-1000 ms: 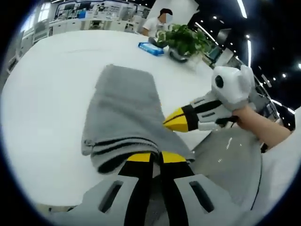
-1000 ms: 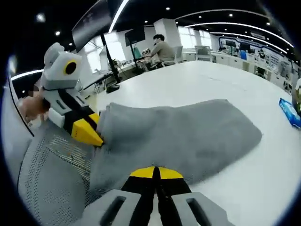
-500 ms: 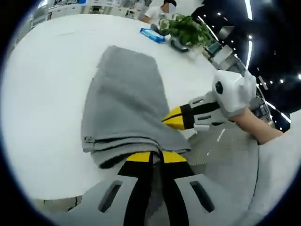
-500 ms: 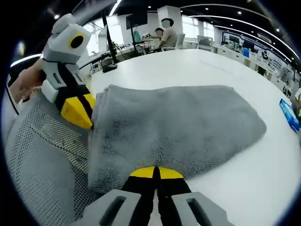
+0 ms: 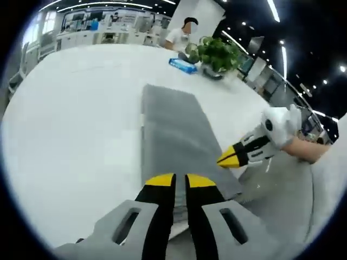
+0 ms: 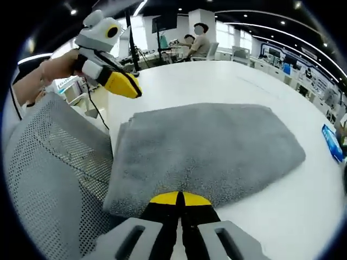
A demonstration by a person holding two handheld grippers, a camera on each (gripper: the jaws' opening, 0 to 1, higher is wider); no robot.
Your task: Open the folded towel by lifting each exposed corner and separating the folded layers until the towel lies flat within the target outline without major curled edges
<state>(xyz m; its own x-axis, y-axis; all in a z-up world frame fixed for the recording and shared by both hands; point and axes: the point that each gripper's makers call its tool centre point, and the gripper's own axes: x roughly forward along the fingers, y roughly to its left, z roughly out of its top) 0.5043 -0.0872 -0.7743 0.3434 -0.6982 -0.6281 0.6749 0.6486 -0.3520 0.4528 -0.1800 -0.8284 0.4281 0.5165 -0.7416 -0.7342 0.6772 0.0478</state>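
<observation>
A grey folded towel (image 5: 173, 135) lies as a long strip on the white table (image 5: 70, 119), its thick folded edge towards me. My left gripper (image 5: 174, 181) is shut with nothing between its yellow tips, just short of the towel's near end. In the right gripper view it (image 6: 135, 92) hangs in the air, off the towel's (image 6: 211, 146) left corner. My right gripper (image 6: 178, 197) is shut with its tips on the towel's near edge, which rises slightly to meet them. In the left gripper view it (image 5: 223, 158) touches the towel's right side.
A grey mesh chair (image 6: 49, 173) stands close against the table edge. A potted plant (image 5: 217, 51) and a blue packet (image 5: 183, 65) sit at the table's far end. A person (image 5: 181, 35) sits beyond them. Bare white table (image 6: 293, 216) surrounds the towel.
My left gripper has let go of the towel's corner and lifted up and away. The towel, bunched over its tips before, now lies flatter and longer. The right gripper stays at the edge.
</observation>
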